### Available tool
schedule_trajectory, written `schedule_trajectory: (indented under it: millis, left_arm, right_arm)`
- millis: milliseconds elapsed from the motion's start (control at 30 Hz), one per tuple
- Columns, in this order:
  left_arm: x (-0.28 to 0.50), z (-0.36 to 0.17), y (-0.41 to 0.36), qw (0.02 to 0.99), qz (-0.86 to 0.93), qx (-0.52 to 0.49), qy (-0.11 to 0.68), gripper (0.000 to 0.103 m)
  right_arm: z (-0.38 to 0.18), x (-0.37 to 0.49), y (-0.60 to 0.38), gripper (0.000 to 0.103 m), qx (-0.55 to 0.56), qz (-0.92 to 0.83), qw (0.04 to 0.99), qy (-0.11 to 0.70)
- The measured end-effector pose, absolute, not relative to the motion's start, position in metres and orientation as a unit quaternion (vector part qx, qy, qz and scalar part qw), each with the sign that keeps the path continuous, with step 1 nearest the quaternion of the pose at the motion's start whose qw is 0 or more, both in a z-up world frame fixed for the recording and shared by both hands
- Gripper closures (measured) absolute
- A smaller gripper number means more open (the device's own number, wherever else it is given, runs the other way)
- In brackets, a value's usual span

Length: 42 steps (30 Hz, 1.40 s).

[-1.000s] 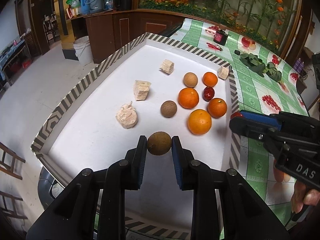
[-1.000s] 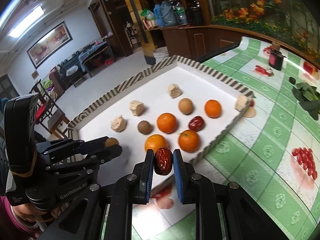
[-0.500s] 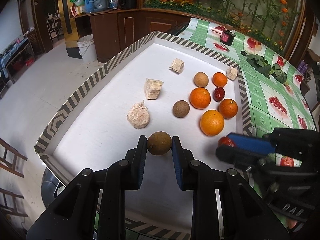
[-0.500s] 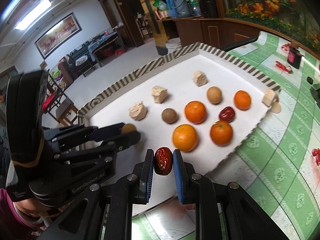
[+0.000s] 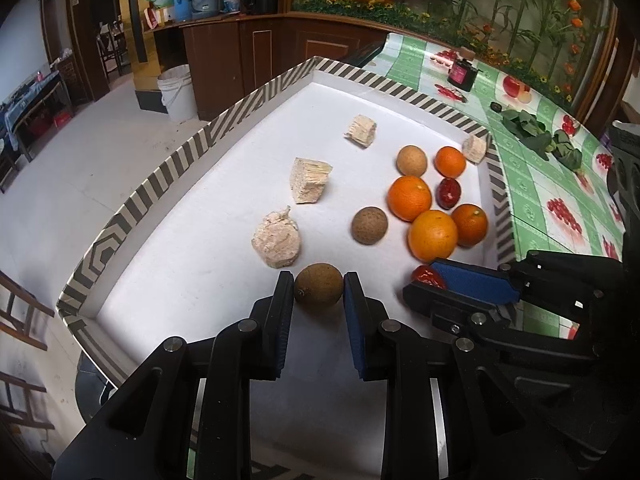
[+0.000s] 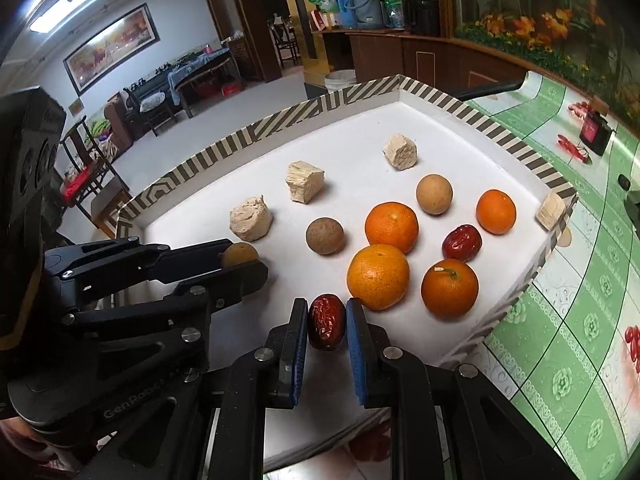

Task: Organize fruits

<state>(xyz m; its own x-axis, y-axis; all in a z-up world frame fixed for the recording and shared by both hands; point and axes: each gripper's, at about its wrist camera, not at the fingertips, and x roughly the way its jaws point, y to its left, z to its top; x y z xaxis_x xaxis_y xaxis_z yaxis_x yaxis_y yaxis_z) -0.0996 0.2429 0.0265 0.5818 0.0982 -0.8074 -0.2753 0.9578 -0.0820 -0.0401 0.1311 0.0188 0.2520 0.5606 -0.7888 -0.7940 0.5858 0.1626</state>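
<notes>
My left gripper (image 5: 319, 289) is shut on a brown longan (image 5: 319, 288) and holds it low over the near part of the white tray (image 5: 192, 280). My right gripper (image 6: 327, 322) is shut on a red date (image 6: 327, 322) and holds it over the tray's near right part, just in front of a large orange (image 6: 378, 277). On the tray lie several oranges, a second date (image 6: 461, 243), two more longans (image 6: 324, 235) (image 6: 434, 194) and three beige chunks in a row (image 6: 251, 219). Each gripper shows in the other's view: the right one (image 5: 430, 278), the left one (image 6: 240, 258).
The tray has a striped raised rim (image 5: 168, 168). A fourth beige chunk (image 6: 552, 210) rests on the rim at the far right. A green patterned tablecloth (image 6: 580, 300) lies to the right, with a dark jar (image 5: 460, 72) and green leaves (image 5: 536, 134).
My right gripper has moved left from over the tablecloth to over the tray with the date. My left gripper has kept hold of the longan and crept slightly forward.
</notes>
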Motion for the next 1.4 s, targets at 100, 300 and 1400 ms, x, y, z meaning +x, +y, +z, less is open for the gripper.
schedule_trajectory:
  millis: [100, 300, 1400]
  left_arm:
    - [-0.099, 0.026, 0.245, 0.883, 0.112, -0.097, 0.445, 0.078]
    - [-0.100, 0.026, 0.250, 0.880, 0.118, -0.098, 0.449, 0.077]
    - [-0.122, 0.083, 0.186, 0.928, 0.148, -0.061, 0.335, 0.048]
  right_arm:
    - [0.016, -0.042, 0.132, 0.084, -0.144, 0.439, 0.781, 0.421]
    - [0.018, -0.044, 0.132, 0.083, -0.151, 0.449, 0.773, 0.422]
    - [0.063, -0.057, 0.029, 0.081, -0.030, 0.374, 0.852, 0.364]
